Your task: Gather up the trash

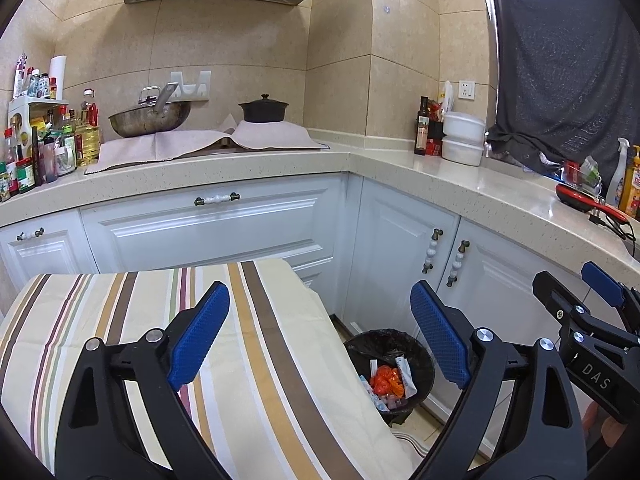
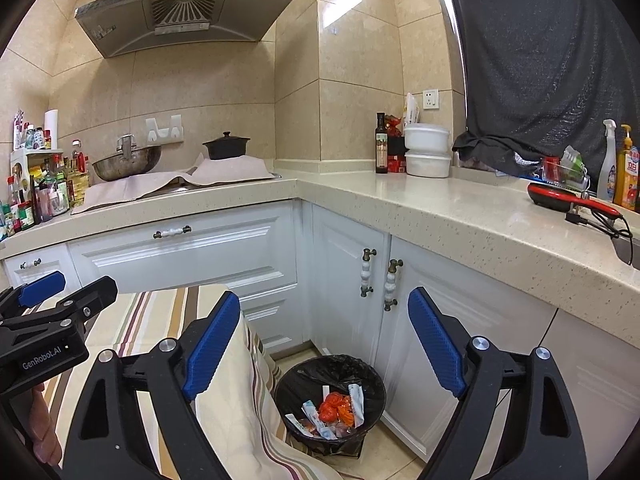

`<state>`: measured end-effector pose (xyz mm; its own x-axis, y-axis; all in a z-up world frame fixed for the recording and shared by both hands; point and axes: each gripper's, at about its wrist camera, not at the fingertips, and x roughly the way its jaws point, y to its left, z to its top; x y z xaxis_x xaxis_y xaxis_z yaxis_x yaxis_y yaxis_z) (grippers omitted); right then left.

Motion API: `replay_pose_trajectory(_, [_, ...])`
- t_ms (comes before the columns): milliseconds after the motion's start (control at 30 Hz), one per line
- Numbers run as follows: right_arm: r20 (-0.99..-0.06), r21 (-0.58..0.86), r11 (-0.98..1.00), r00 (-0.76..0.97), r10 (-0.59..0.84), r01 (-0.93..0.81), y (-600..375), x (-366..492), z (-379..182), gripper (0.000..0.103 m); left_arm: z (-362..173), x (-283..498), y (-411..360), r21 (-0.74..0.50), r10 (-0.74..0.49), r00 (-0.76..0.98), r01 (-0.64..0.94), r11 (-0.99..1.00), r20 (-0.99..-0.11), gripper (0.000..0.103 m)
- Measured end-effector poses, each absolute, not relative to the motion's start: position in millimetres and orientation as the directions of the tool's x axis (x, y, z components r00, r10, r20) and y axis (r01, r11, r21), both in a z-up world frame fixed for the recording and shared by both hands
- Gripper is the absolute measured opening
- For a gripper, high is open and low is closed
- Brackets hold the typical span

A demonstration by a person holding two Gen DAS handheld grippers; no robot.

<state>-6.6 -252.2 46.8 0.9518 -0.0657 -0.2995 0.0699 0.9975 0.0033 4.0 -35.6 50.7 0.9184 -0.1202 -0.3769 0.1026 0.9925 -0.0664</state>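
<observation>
Both black two-finger grippers with blue ribbed pads are standing with jaws spread wide and nothing between them. The left gripper (image 1: 320, 332) is hovering over the edge of a table draped in a cream cloth with brown, tan and maroon stripes (image 1: 120, 320). The right gripper (image 2: 324, 340) is hanging just beside it, over the gap between the table and the white cabinet doors (image 2: 348, 280).

The trash is sitting in a small round bin lined with a black plastic bag (image 2: 296, 380), which is standing on the tiled floor in the corner where the cabinet runs meet, close against the hanging edge of the striped cloth. Inside the bin, crumpled orange-red wrappers (image 2: 330, 404) are lying among white and light-blue packets (image 2: 356, 400). The contents are lying below both grippers and well apart from their pads.

On the speckled beige stone countertop (image 2: 440, 216), a steel wok (image 2: 127, 163) and a black lidded pot (image 2: 226, 146) are resting on a pale cloth under the range hood. Two stacked white lidded containers (image 2: 427, 148) are standing beside a dark bottle (image 2: 381, 144).
</observation>
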Motion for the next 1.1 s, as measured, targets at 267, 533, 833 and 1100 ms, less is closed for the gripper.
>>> replay_pose_trajectory(267, [-0.294, -0.003, 0.998, 0.954, -0.062, 0.064, -249.5, -11.5, 48.4, 0.084, 52.7, 0.8, -34.0, -0.072, -0.122, 0.921, 0.103, 0.992, -0.370, 0.090])
replay_pose_trajectory(533, [-0.288, -0.005, 0.998, 0.955, -0.065, 0.066, -248.8, -13.9, 49.7, 0.084, 52.9, -0.4, -35.4, -0.071, -0.122, 0.921, 0.103, 0.992, -0.369, 0.090])
replay_pose_trajectory(833, [-0.291, -0.004, 0.998, 0.955, -0.063, 0.065, -248.8, -14.5, 49.4, 0.084, 53.2, -2.4, -36.8, -0.072, -0.123, 0.921, 0.104, 0.992, -0.368, 0.090])
replay_pose_trajectory(1100, [-0.291, -0.005, 0.998, 0.955, -0.063, 0.064, -248.4, -15.4, 49.7, 0.084, 52.8, -3.3, -37.4, -0.073, -0.123, 0.922, 0.103, 0.992, -0.368, 0.090])
